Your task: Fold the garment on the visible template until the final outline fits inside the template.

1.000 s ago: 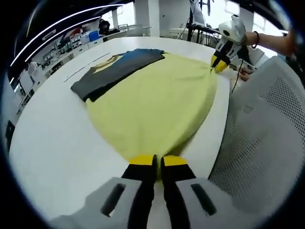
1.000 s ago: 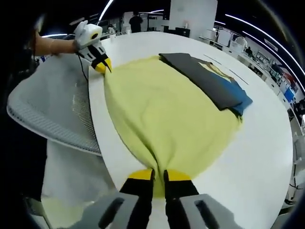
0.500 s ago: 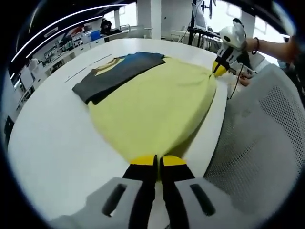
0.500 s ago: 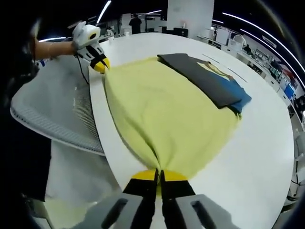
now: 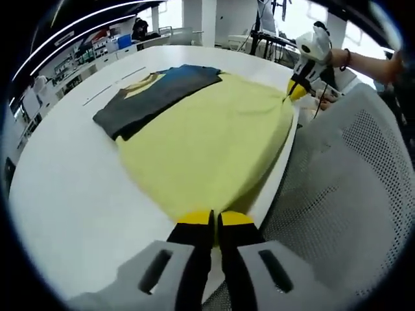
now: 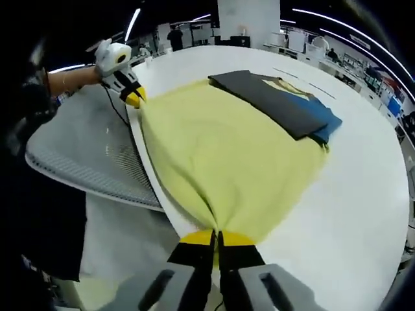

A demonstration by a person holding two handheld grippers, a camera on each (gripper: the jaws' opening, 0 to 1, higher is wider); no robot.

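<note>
Surface: white table (image 5: 71, 194) in an open lab room; a grey mesh chair back (image 5: 350, 194) sits against the table's near edge.
Garment: yellow garment (image 5: 207, 139) spread flat on the table, stretched along the near edge between the two grippers; in the left gripper view it fills the centre, reaching from 6 o'clock up to 1 o'clock.
Far end: a folded dark grey and blue piece (image 5: 155, 94) lies over the garment's far part, at 11 o'clock in the left gripper view and 1 o'clock in the right gripper view; whether it is the template I cannot tell.
Left gripper: left gripper (image 5: 212, 219) at 6 o'clock of its own view, jaws together, clamped on one near corner of the cloth.
Right gripper: right gripper (image 6: 216, 237) at 6 o'clock of its own view, jaws together, pinching the other near corner; it also appears at 1 o'clock in the left gripper view.
Step (judged): carrying the near edge over toward the dark piece.
Technique: lift both corners together, keep the edge taut and level, move at equal pace so the fold line stays straight.
Risk: slack in the middle would wrinkle; cloth may drag over the table edge onto the chair.
</note>
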